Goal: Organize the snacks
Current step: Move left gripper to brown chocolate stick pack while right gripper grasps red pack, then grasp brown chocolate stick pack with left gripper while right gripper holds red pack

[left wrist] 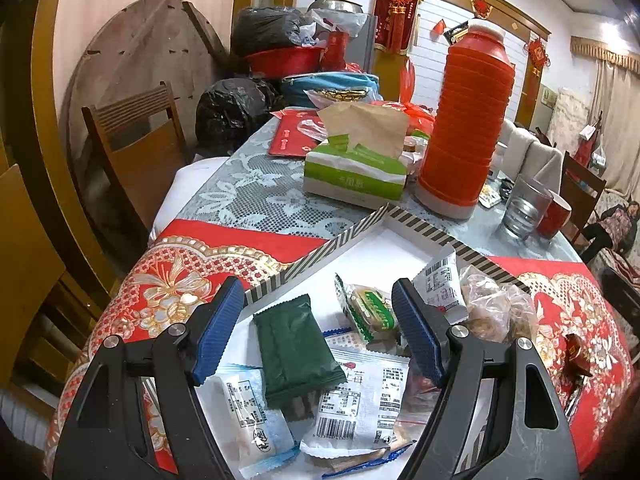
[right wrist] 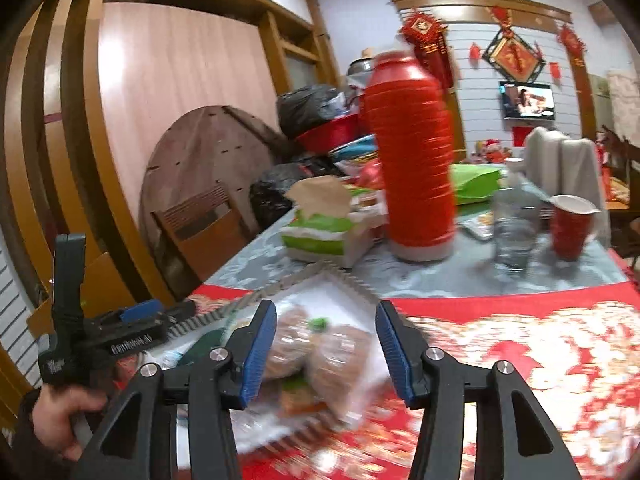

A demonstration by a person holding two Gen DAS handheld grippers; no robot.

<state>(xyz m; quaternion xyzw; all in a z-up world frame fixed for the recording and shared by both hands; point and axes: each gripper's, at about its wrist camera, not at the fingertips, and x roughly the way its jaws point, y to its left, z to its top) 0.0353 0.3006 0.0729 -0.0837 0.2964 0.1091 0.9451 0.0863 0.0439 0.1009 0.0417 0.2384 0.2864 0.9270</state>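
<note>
Green snack packet (left wrist: 298,354) in tray, beneath open left claw (left wrist: 320,330)

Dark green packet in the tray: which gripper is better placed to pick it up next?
Left. The left gripper hangs open with the dark green packet between its fingers. The right gripper is open over the clear bag of brown snacks.

The striped tray (left wrist: 360,236) is crowded with snack packets, bare only at its far corner. Behind it a tissue box (left wrist: 356,172), red thermos (left wrist: 468,120), glass (left wrist: 524,208) and red cup (left wrist: 556,216) block the way; the red cloth (right wrist: 520,352) at right lies open
</note>
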